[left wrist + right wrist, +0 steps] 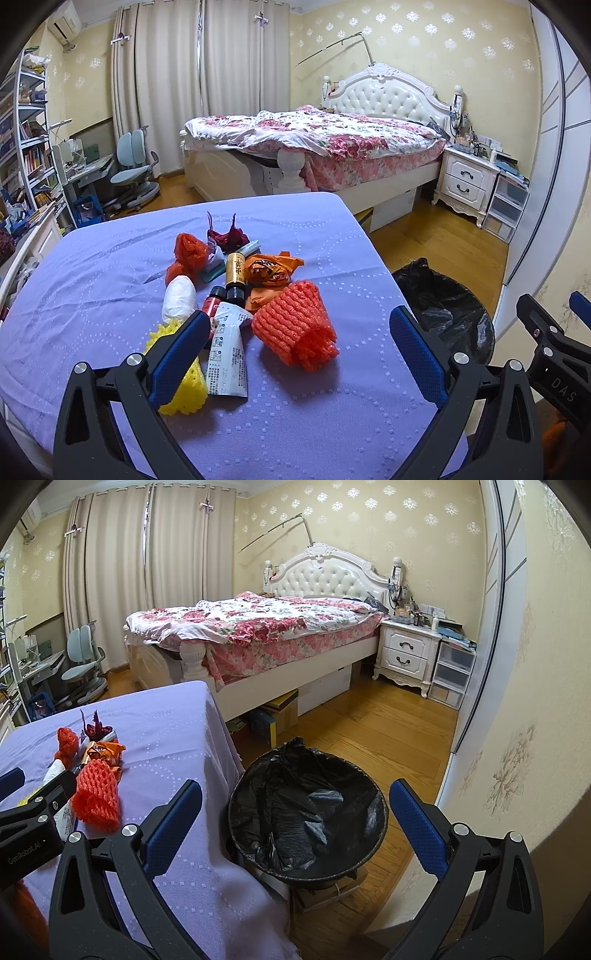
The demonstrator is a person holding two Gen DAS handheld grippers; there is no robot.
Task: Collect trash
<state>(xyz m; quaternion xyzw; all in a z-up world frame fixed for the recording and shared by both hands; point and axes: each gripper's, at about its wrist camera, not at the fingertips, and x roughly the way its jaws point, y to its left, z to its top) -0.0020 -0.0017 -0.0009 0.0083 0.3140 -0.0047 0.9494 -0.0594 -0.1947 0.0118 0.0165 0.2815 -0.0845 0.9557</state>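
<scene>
The trash sits in one loose pile mid-table on the purple cloth [110, 295]. Taking the orange foam net [297, 326] as landmark: it's the nearest piece to your left gripper [299, 343], which hangs over it with jaws spread wide and nothing between them. Just left of the net lie a white printed packet [228, 354] and a yellow foam net [184, 387]. Behind the net there's a crumpled orange wrapper [271, 271] and a gold-label bottle [235, 271]. Farther back-left sit a red plastic bag [188, 251] and a dark red scrap [227, 234]. A white wad [180, 297] sits left of the packet.

Go for the net first, I'd say. It's soft and springy, so come down across its middle and close well in; a tip pinch would likely let it squirm out. Keep clear of the packet edge beside it.

The bin [306, 812], black-lined, stands on the floor right of the net, off the table's edge. Your right gripper [295, 823] is over it, wide open and empty. Looks like nothing is in the bin, though its bottom is dark folds, hard to read.

Hidden: the left finger [181, 354] covers part of the yellow net and a small red bottle [213, 301]. Items under the wrapper overlap, so the count is unclear. Packet text is too small to read.
</scene>
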